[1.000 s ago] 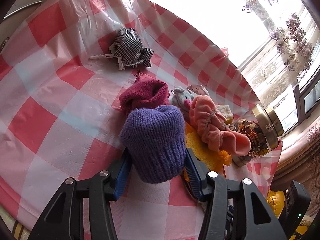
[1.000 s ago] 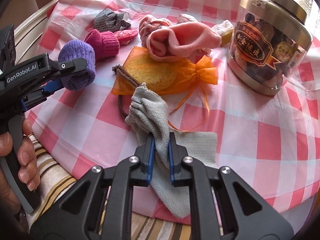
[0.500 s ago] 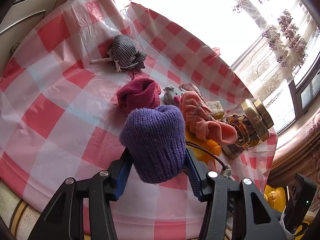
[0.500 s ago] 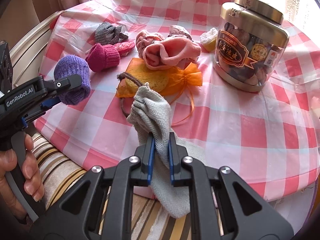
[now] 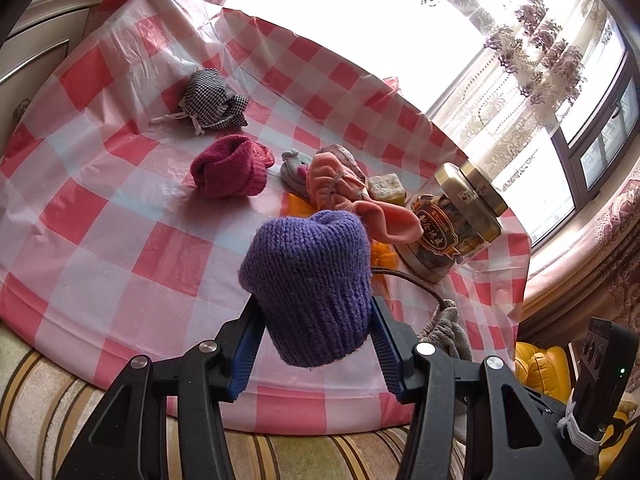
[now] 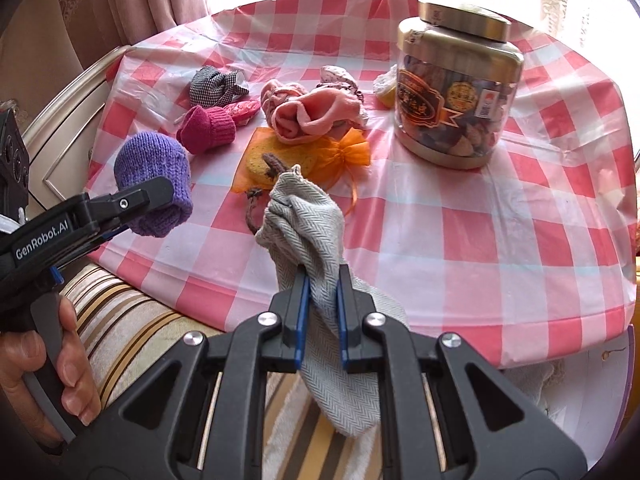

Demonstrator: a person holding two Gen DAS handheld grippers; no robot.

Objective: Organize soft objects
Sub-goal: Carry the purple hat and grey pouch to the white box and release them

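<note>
Round table under a red-and-white checked plastic cloth [image 6: 460, 240], its rim over a striped sofa cushion [image 6: 120, 320] at 7 o'clock of the right wrist view.

Clear jar with gold lid [image 6: 456, 92] stands upright at 1 o'clock in the right wrist view, labelled, filled with dark wrapped pieces; in the left wrist view it sits at 3 o'clock.

Grey herringbone drawstring pouch [image 6: 308, 236]: held off the cloth, pinched at its middle by the right gripper [image 6: 322, 320], blue pads pressed tight on the fabric. Gathered mouth points up, brown cord [image 6: 256, 208] dangling from it; lower end hangs below the fingers over the cushion.

Purple knitted hat [image 5: 312, 284]: gripped by its sides in the left gripper [image 5: 316, 344], fingers spread wide around it and pressing in, raised near the table's edge at 9 o'clock of the right wrist view.

Orange organza bag [image 6: 304, 156] lies flat on the cloth at centre, a yellow round thing inside.

Pink sock bundle [image 6: 312, 116] rests touching the organza bag's far edge.

Magenta knitted hat [image 6: 208, 128] at 10 o'clock, just beside a pink patterned piece [image 6: 242, 111].

Black-and-white checked drawstring pouch [image 5: 212, 100] lies farther back, apart from the magenta hat
</note>
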